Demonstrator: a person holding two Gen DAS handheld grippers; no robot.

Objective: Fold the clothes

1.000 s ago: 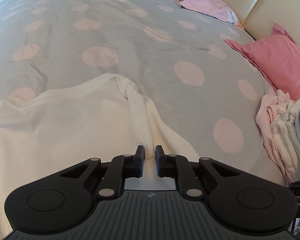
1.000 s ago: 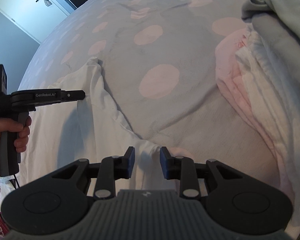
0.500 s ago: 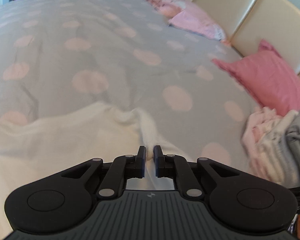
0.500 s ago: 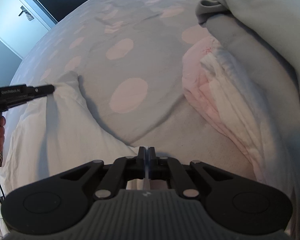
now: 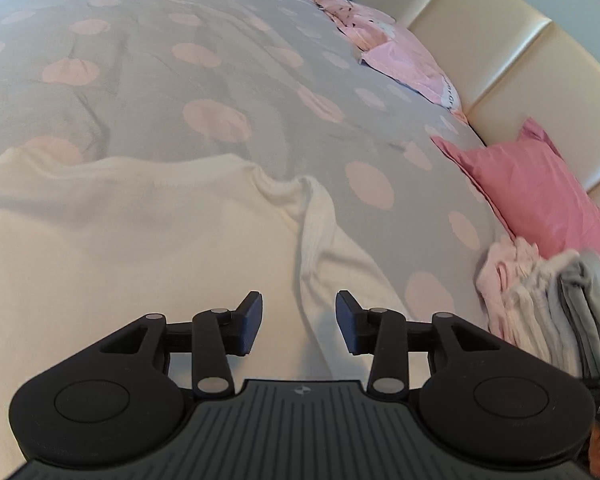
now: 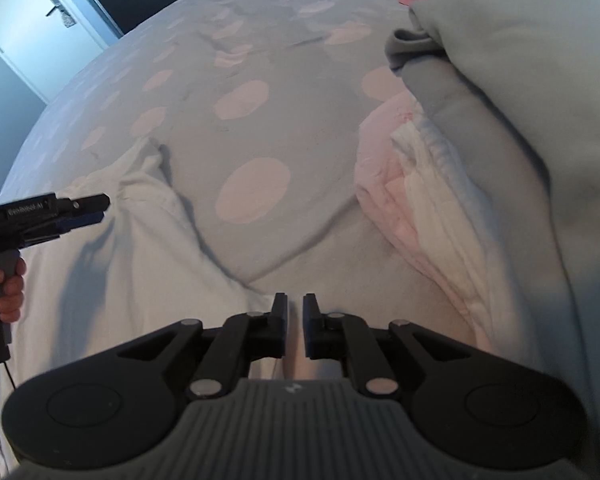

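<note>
Left gripper (image 5: 299, 322): jaws opening, pads clear of the cream garment (image 5: 120, 232) below.
Right gripper (image 6: 295, 330): jaws opening, narrow gap, holding nothing.
Writing: "GenRobot.AI" on the left gripper's side.

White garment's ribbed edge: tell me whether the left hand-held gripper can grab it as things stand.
Probably yes. The ribbed edge of the white garment lies just ahead of the left hand-held gripper, whose jaws are opening with nothing pinched, and nothing blocks the way.
</note>
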